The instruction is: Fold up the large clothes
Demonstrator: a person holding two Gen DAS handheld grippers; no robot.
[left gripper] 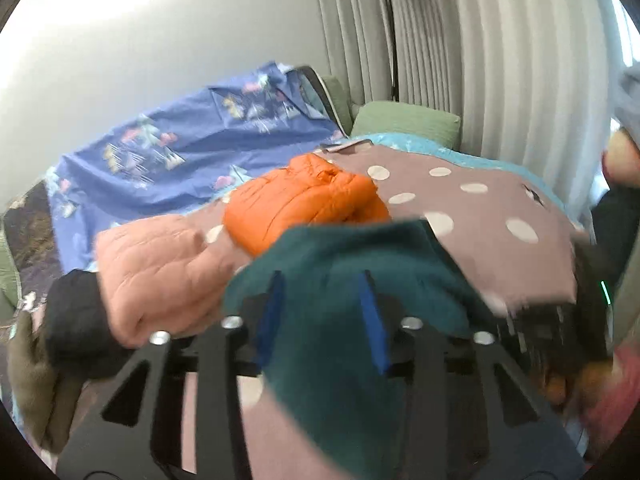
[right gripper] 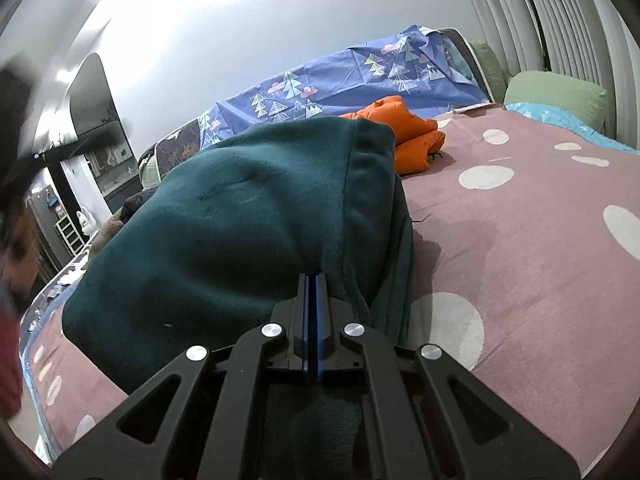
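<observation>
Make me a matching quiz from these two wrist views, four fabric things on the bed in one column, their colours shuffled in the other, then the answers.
Things:
1. puffy jacket
2. fleece garment in the right gripper
3. bed cover
4. pillow

Colours:
A. dusty pink with white dots
B. green
C. orange
D. dark teal

Pairs: 1-C, 2-D, 3-A, 4-B

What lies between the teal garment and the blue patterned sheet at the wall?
In the right wrist view, the orange puffer jacket lies between the teal garment and the blue patterned sheet, resting on the dotted bedcover.
</observation>
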